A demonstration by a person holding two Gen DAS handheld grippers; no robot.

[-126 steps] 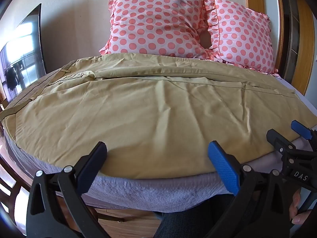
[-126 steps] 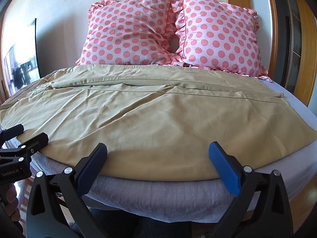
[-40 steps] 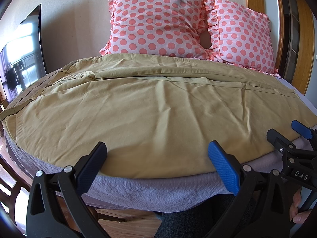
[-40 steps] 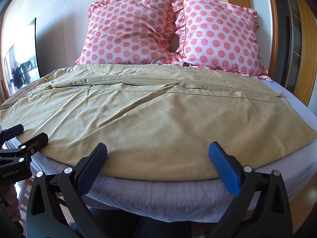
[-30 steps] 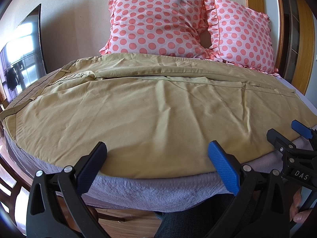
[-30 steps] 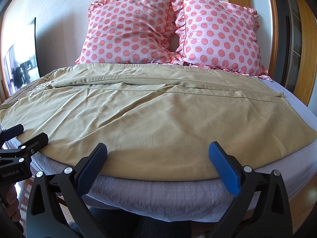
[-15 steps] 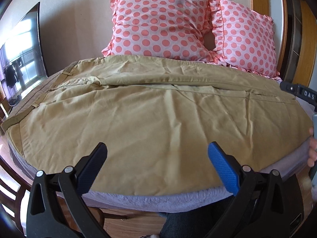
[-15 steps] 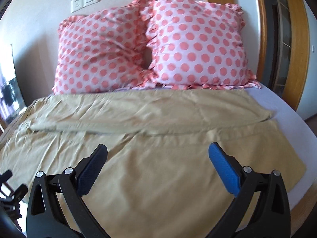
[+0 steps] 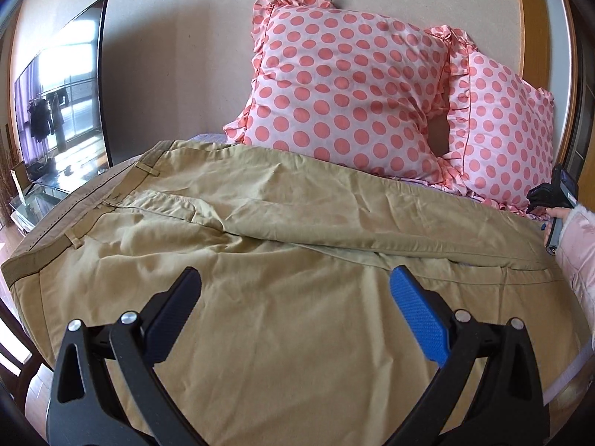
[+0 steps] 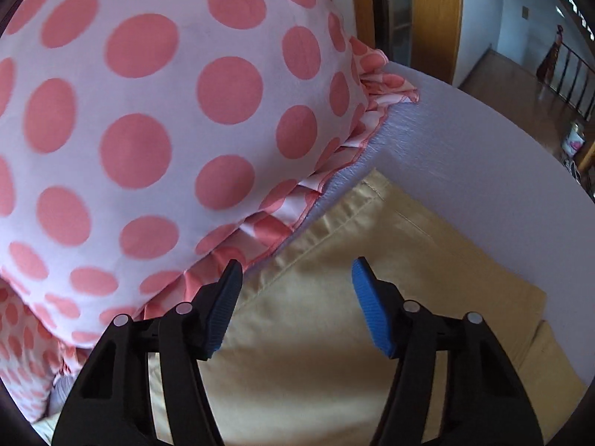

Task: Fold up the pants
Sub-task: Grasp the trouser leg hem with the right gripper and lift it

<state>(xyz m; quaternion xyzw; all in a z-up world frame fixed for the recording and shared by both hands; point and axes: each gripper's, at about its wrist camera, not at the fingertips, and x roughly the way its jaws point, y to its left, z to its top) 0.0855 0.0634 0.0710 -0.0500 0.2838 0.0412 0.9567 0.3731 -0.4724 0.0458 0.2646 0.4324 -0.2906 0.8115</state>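
Observation:
Tan pants (image 9: pixel 297 245) lie spread flat across the bed, waistband at the left, legs running right. My left gripper (image 9: pixel 295 293) is open and empty, hovering above the near leg. My right gripper (image 10: pixel 293 278) is open and empty, low over the hem of the far leg (image 10: pixel 334 297), right beside the pillow's frill. The right gripper's body also shows at the right edge of the left wrist view (image 9: pixel 554 193), held in a hand with a pink sleeve.
Two pink polka-dot pillows (image 9: pixel 342 85) lean on the wall behind the pants; one fills the left of the right wrist view (image 10: pixel 148 111). Lilac bedsheet (image 10: pixel 465 148) shows beyond the hem. A TV (image 9: pixel 63 111) stands left. A wooden door frame (image 10: pixel 435 18) is at the right.
Both grippers have moved forward over the bed. The right one has swung far to the right end, down to the far leg's hem by the pillow. Its jaws have narrowed somewhat.

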